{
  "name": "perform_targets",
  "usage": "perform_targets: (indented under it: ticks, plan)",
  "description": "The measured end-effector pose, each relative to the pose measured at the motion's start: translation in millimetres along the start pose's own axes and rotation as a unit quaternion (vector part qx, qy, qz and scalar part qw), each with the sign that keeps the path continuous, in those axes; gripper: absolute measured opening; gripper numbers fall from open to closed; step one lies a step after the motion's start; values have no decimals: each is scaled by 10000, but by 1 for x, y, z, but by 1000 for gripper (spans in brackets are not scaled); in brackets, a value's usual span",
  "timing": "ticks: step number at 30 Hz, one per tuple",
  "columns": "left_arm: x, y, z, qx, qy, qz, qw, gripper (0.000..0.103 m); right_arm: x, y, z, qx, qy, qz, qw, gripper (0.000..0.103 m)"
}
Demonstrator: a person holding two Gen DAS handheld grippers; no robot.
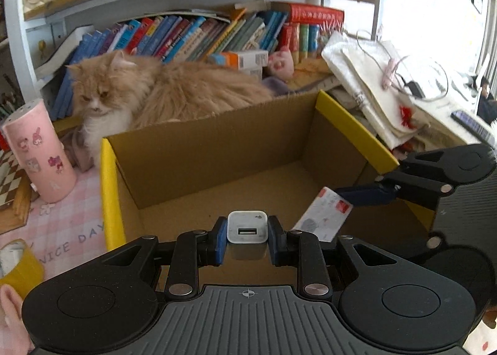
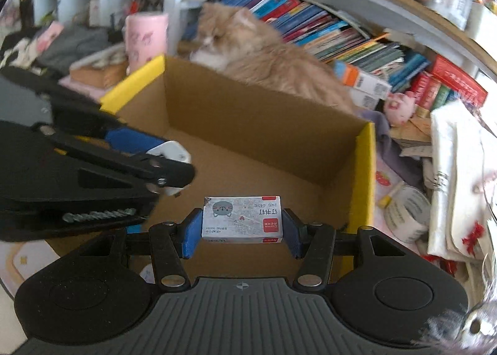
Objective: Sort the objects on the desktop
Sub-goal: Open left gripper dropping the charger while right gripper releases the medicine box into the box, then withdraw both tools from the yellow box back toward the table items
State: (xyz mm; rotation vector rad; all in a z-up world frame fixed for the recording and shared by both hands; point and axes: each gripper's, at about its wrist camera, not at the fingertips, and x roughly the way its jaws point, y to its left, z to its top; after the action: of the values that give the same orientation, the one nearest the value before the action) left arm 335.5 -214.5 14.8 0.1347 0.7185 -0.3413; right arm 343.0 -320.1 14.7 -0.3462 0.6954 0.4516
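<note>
My left gripper is shut on a white USB charger block, held over the near edge of an open cardboard box with yellow flaps. My right gripper is shut on a small white staple box with a grey cat print and red labels, also above the box's inside. In the left wrist view the staple box and the right gripper come in from the right. In the right wrist view the left gripper with the charger shows at the left.
A fluffy orange cat lies right behind the box, before a shelf of books. A pink cylinder stands left of the box, a yellow tape roll at the near left, white bags and a clear tape roll to the right.
</note>
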Motion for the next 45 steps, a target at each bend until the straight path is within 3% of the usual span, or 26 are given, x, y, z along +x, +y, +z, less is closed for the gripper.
perform_targets:
  ticks: [7, 10, 14, 25, 32, 45]
  plan:
    - [5, -4, -3, 70, 81, 24, 9999, 26, 11, 9, -2, -200, 184, 5, 9996, 51]
    - [3, -5, -3, 121, -43, 58, 9999, 31, 13, 10, -2, -277, 210, -25, 9994, 52]
    - [-8, -3, 0, 36, -292, 75, 9995, 51, 8, 10, -1, -293, 148, -56, 9994, 52]
    - [-56, 6, 7, -430, -979, 270, 9939, 68, -30, 1, 2, 54, -277, -130, 9995, 56]
    - [-87, 5, 0, -486, -1293, 385, 9897, 71, -62, 0, -4, 273, -600, -163, 9977, 56]
    - [-120, 7, -29, -553, -1269, 567, 9888, 72, -98, 0, -37, 929, -790, -313, 9920, 56]
